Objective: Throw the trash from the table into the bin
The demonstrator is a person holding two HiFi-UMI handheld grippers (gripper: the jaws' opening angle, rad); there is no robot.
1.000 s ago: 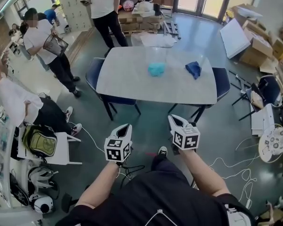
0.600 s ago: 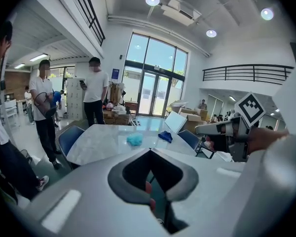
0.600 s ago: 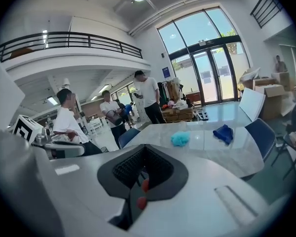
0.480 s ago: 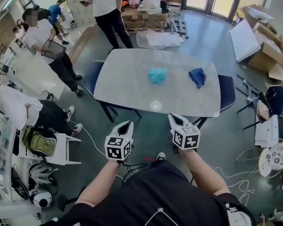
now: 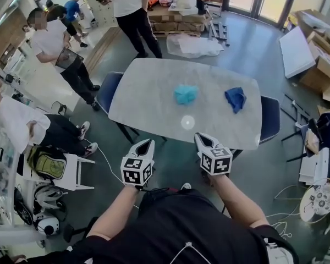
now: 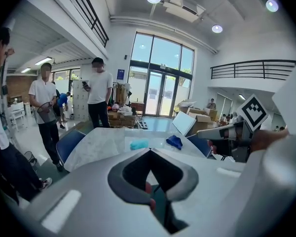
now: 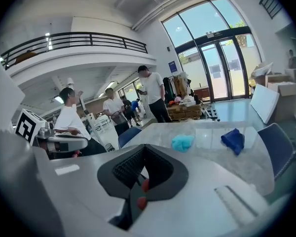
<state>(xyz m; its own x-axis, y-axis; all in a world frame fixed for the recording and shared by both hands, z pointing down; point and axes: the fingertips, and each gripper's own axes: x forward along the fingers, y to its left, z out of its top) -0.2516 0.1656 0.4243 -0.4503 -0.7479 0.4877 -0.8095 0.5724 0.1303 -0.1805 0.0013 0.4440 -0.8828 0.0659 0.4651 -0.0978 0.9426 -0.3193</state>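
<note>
Bench (image 5: 148, 100), centre frame: teal wad (image 5: 185, 94), blue wad (image 5: 236, 99), well apart. Left gripper (image 5: 146, 143), right gripper (image 5: 201, 138): jaws together, lower centre, at the near edge.

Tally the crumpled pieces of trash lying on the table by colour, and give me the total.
Turquoise wad: 1
Dark blue wad: 1
Total: 2
</note>
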